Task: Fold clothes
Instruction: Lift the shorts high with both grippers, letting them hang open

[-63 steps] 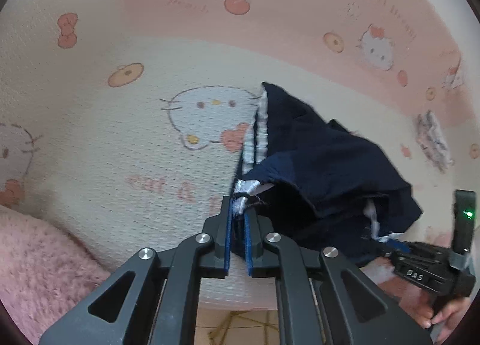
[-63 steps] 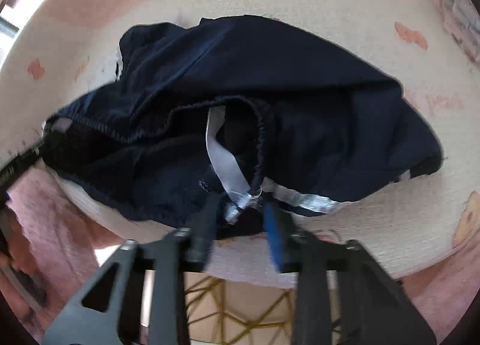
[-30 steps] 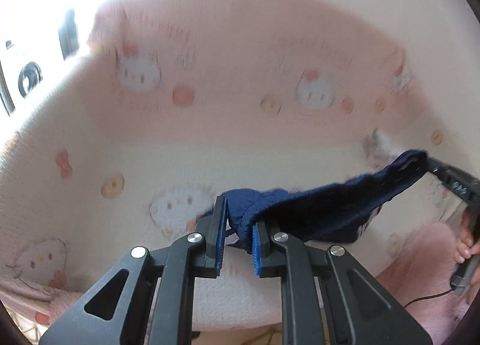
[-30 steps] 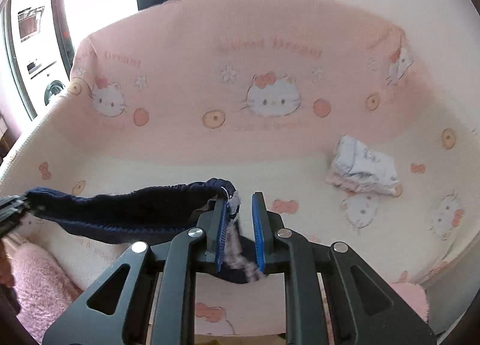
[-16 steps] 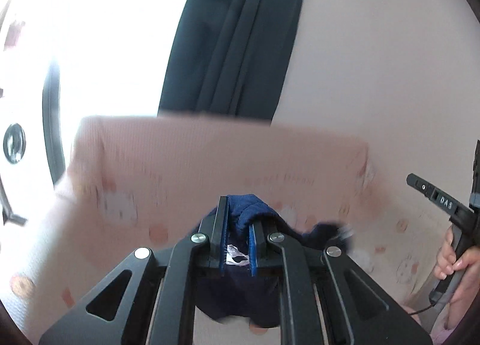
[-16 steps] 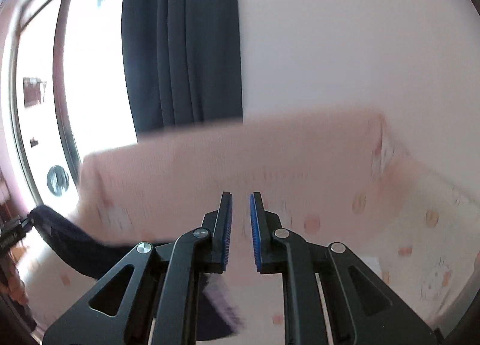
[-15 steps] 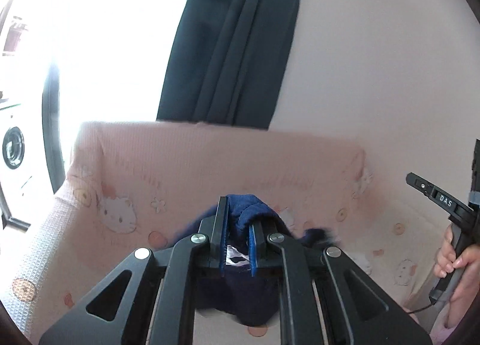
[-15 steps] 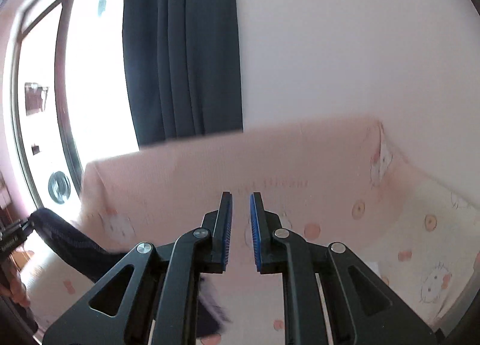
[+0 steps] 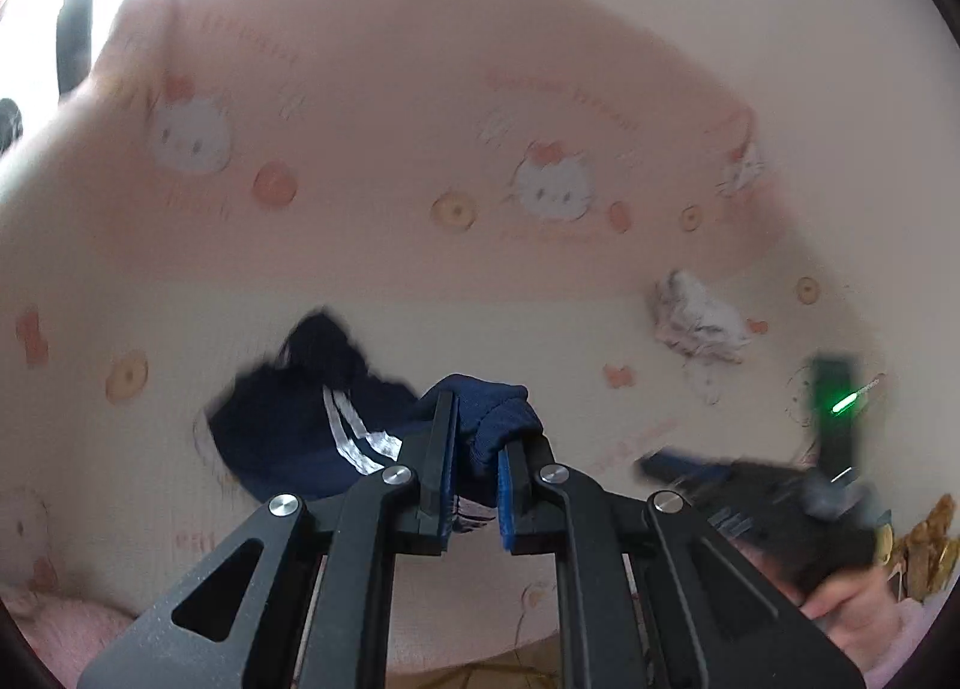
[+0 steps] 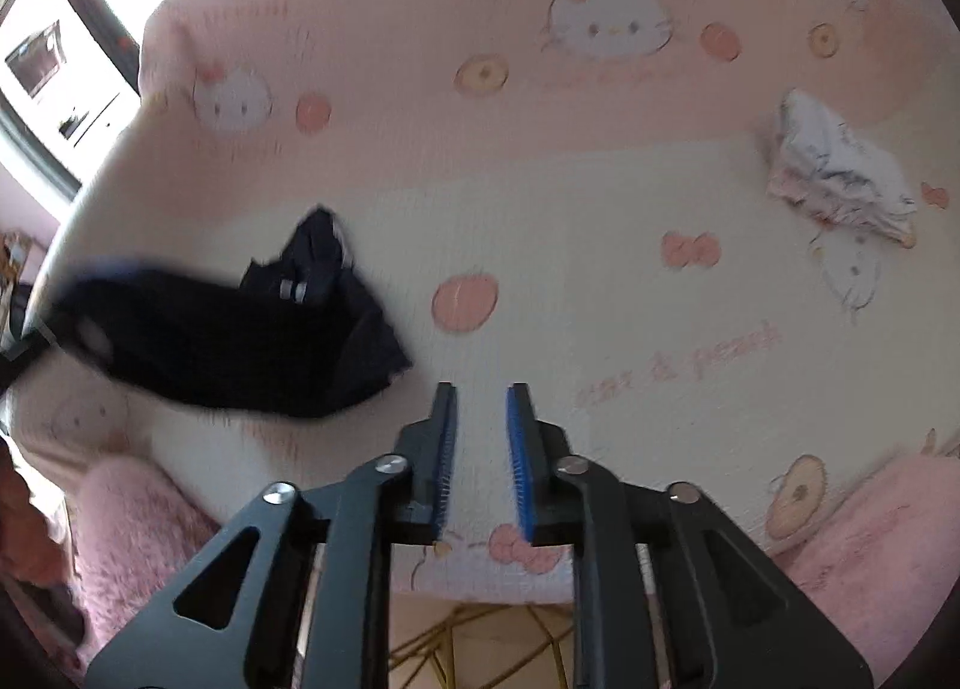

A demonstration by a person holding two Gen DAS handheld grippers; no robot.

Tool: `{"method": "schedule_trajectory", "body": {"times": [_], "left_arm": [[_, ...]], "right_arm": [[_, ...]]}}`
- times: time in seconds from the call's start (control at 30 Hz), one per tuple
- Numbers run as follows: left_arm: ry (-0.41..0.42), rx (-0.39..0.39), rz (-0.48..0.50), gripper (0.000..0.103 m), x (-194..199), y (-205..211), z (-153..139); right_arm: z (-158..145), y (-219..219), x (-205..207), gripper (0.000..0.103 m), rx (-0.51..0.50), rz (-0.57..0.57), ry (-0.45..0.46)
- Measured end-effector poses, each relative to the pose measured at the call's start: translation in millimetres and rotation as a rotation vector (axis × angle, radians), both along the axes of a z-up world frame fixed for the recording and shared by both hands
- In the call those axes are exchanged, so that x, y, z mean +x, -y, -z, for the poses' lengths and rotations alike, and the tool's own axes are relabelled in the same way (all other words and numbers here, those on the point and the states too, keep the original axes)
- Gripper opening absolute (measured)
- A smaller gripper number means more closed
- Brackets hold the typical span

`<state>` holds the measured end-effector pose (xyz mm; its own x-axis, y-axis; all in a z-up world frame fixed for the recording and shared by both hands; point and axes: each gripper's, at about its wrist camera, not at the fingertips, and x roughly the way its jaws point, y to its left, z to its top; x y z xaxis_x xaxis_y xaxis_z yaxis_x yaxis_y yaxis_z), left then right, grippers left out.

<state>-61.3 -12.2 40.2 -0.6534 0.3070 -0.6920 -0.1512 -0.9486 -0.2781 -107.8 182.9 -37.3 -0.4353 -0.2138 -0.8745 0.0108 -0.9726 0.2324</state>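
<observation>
My right hand-held gripper, spread and empty, has let go; my left hand-held gripper alone pinches the shorts, now dropping onto the bed for folding.

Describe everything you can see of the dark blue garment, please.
The navy shorts look like soft sports knit, with two white side stripes and a bunched, gathered edge. That edge is clamped in the left gripper. The rest lies crumpled on the cream cartoon-cat sofa cover. The right gripper is open and apart from it.
</observation>
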Motion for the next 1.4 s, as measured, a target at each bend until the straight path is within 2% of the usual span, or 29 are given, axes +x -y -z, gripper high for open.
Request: {"method": "schedule_trajectory", "body": {"times": [0.07, 0.23, 0.3, 0.37, 0.43, 0.5, 0.57, 0.63, 0.67, 0.7, 0.73, 0.8, 0.87, 0.93, 1.0, 1.1, 1.2, 1.27, 1.4], "left_arm": [[-0.025, 0.008, 0.011, 0.011, 2.5, -2.6, -14.0], [-0.089, 0.03, 0.037, 0.011, 8.9, -9.2, -49.1], [-0.111, 0.039, 0.047, 0.011, 12.1, -11.7, -61.7], [-0.116, 0.051, 0.052, 0.011, 20.0, -13.1, -64.5], [-0.121, 0.063, 0.057, 0.011, 27.9, -14.5, -67.3], [-0.125, 0.077, 0.059, 0.011, 34.6, -15.0, -70.1], [-0.124, 0.077, 0.052, 0.011, 35.8, -15.0, -68.8], [-0.12, 0.069, 0.041, 0.011, 35.0, -12.5, -66.9], [-0.117, 0.065, 0.035, 0.011, 34.3, -11.1, -65.2], [-0.113, 0.057, 0.023, 0.011, 34.3, -8.3, -62.6], [-0.11, 0.043, 0.005, 0.011, 34.2, -5.0, -59.6], [-0.103, -0.017, -0.06, 0.011, 34.2, 5.6, -50.7], [-0.072, -0.033, -0.134, 0.011, 33.3, 25.3, -37.2], [-0.006, 0.015, -0.177, 0.011, 29.3, 50.2, -16.5], [0.04, 0.068, -0.171, 0.011, 27.9, 63.0, -2.2], [-0.016, 0.06, -0.138, 0.011, 34.9, 57.1, -10.3], [-0.056, 0.106, -0.122, 0.012, 38.3, 56.6, -21.1], [0.012, 0.102, -0.13, 0.012, 28.5, 58.2, -8.4], [0.166, 0.072, -0.095, 0.012, -0.5, 54.5, 41.9]], "right_arm": [[2.0, 5.4, -1.0, 0.029, -0.033, -0.019, 0.014], [-13.2, 13.3, 21.2, 0.041, -0.174, -0.069, -0.014], [-18.5, 18.4, 27.4, 0.043, -0.186, -0.096, -0.024], [-15.7, 23.0, 28.1, 0.05, -0.178, -0.106, -0.028], [-8.0, 26.8, 26.5, 0.051, -0.164, -0.1, -0.026], [16.5, 32.5, 20.5, 0.052, -0.133, -0.093, 0.026], [43.0, 41.1, 19.5, 0.052, -0.076, -0.116, 0.111], [64.5, 48.7, 28.2, 0.051, -0.082, -0.164, 0.183], [75.0, 52.4, 32.6, 0.048, -0.084, -0.187, 0.218], [77.4, 52.5, 35.7, 0.042, -0.048, -0.182, 0.21], [77.2, 51.6, 36.6, 0.03, 0.004, -0.177, 0.201], [63.8, 39.4, 33.2, 0.025, 0.126, -0.136, 0.138], [39.0, 15.3, 27.7, 0.023, 0.188, -0.054, 0.069], [0.8, -8.8, 27.4, 0.023, 0.21, 0.016, -0.022], [-38.0, -23.9, 33.0, 0.023, 0.231, 0.061, -0.117], [-101.0, -40.6, 43.9, 0.023, 0.264, 0.117, -0.274], [-147.5, -43.0, 43.6, 0.023, 0.269, 0.125, -0.384], [-150.9, -48.1, 37.5, 0.023, 0.236, 0.117, -0.378], [-91.6, -64.7, 6.0, 0.021, 0.144, 0.117, -0.211]]}}
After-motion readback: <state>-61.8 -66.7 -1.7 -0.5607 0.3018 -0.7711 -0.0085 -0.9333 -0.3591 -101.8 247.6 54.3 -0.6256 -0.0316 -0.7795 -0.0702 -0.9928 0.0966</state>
